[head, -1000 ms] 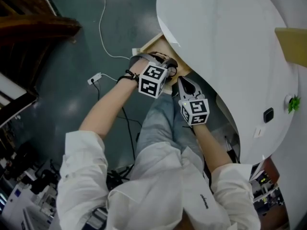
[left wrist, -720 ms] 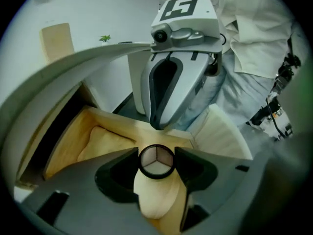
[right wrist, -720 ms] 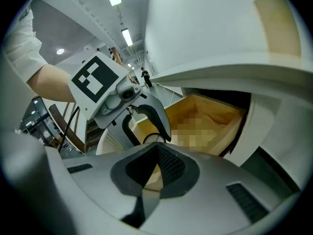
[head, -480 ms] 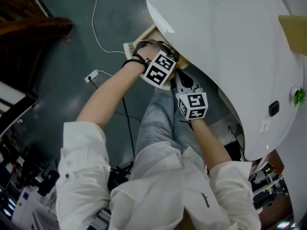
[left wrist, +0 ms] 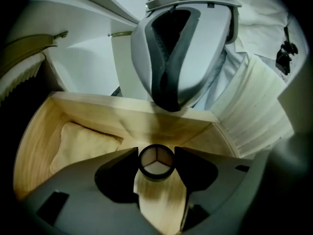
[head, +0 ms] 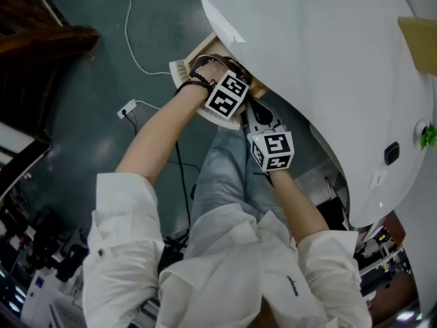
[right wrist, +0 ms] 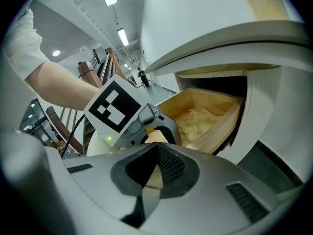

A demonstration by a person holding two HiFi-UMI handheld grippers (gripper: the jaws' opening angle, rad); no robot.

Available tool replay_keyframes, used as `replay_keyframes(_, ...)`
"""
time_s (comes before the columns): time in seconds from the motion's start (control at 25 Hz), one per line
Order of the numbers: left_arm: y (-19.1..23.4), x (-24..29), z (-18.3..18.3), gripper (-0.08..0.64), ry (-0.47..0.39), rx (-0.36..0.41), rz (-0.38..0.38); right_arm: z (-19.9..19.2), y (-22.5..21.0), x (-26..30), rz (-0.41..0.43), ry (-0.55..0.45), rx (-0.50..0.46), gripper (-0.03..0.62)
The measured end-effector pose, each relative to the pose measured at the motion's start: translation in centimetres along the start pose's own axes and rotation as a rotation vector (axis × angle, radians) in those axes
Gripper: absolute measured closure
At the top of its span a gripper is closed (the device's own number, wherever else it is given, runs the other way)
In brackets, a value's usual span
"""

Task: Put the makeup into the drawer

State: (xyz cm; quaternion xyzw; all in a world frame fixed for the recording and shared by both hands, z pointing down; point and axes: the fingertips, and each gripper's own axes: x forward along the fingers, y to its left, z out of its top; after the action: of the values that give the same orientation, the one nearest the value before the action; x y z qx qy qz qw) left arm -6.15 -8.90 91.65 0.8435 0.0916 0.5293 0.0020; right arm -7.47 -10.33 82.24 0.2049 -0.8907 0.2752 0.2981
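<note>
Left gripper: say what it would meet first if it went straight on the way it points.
Probably the wooden floor of the drawer. The left gripper, shut on the round makeup pot, points down into the open drawer, to the right of the cream cloth. Depth is unclear.

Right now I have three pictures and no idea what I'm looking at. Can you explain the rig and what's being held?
There is no robot here: a person holds a hand-held gripper in each hand. The head view looks down from the person's head. The other two views come from cameras riding on the grippers. The left hand-held gripper is clamped on a small round makeup pot at the open wooden drawer of the white table. Something pale, like cloth, lies in the drawer. The right hand-held gripper is shut and empty, beside the drawer.
</note>
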Motion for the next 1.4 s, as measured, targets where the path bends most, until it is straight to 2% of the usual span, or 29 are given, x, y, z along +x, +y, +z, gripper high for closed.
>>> replay_keyframes(0.48, -0.5, 2.8, 0.0, 0.313, 0.003, 0.023, 0.005, -0.9, -0.7, -0.3, -0.012, 0.000, 0.025, 0.575)
replay_keyframes(0.64, -0.4, 2.8, -0.4, 0.312, -0.001, -0.001, 0.018, -0.8, -0.8, -0.6, -0.020, -0.005, 0.029, 0.575)
replay_keyframes(0.96, 0.0, 1.5, -0.3, 0.310, -0.004, 0.009, 0.065, -0.5, -0.1, -1.0, -0.017, -0.019, 0.032, 0.575)
replay_keyframes(1.08, 0.2, -0.3, 0.4, 0.351, -0.015, 0.034, 0.111, 0.0, 0.6, -1.7, -0.005, -0.024, 0.015, 0.575)
replay_keyframes(1.12, 0.5, -1.1, 0.8, 0.391, -0.023, 0.041, 0.140, 0.3, 0.8, -2.1, -0.001, -0.028, 0.009, 0.575)
replay_keyframes(1.16, 0.7, -2.1, 1.2, 0.460, -0.037, 0.042, 0.176, 0.7, 1.1, -2.6, 0.001, -0.034, 0.004, 0.575)
replay_keyframes(1.24, 1.3, -4.2, 2.4, 0.510, -0.082, 0.030, 0.250, 1.6, 1.5, -3.8, 0.003, -0.054, 0.003, 0.575)
replay_keyframes(1.4, 1.8, -8.8, 5.9, 0.533, -0.187, -0.015, 0.368, 4.4, 2.5, -7.0, 0.002, -0.120, 0.010, 0.575)
